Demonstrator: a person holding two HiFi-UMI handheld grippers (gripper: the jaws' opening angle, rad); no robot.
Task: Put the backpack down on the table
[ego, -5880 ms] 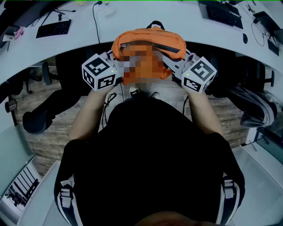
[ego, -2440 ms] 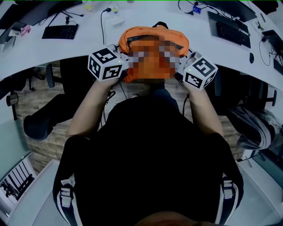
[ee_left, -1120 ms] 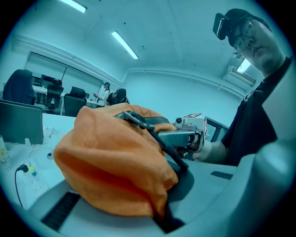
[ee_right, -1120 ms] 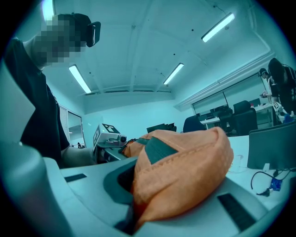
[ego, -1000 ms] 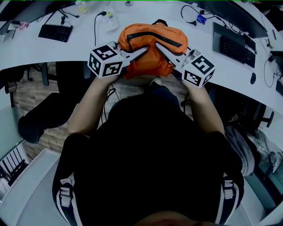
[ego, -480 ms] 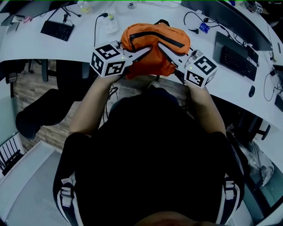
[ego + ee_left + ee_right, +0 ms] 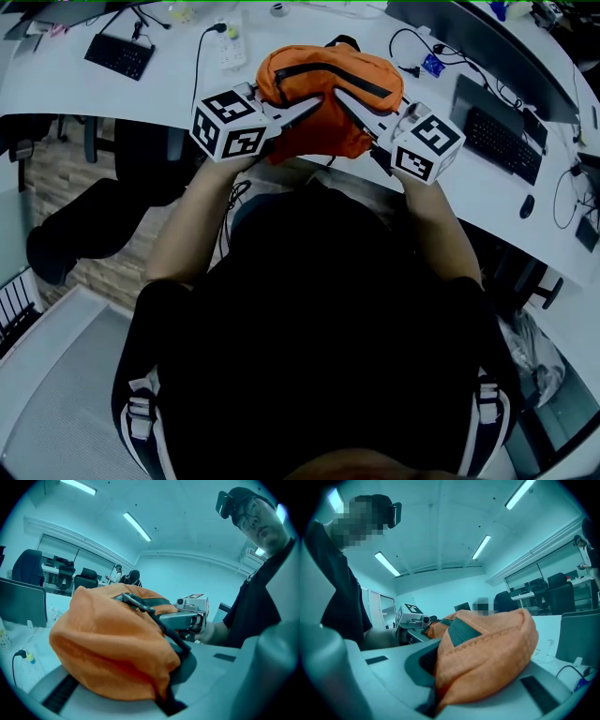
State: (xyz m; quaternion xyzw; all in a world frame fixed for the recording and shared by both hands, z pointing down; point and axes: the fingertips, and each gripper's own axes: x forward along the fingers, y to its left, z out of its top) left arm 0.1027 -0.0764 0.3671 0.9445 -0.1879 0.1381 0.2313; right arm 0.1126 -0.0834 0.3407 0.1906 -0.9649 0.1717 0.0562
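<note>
1. My left gripper (image 7: 302,110) and right gripper (image 7: 349,103) were each clamped on the orange backpack (image 7: 328,77), one per side.
2. I judged the backpack soft, light and sagging; bunched fabric gave the surest hold.
3. It hung over the tabletop's (image 7: 122,98) near edge.

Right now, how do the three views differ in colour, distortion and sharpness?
Head view: the wide lens bows the white office table, the person's dark torso is almost black, the orange fabric backpack is sharp. Left gripper view: round fisheye frame, dark corners, teal cast, bright ceiling light strips. Right gripper view: same teal cast and dark corners; the near backpack looks soft.
</note>
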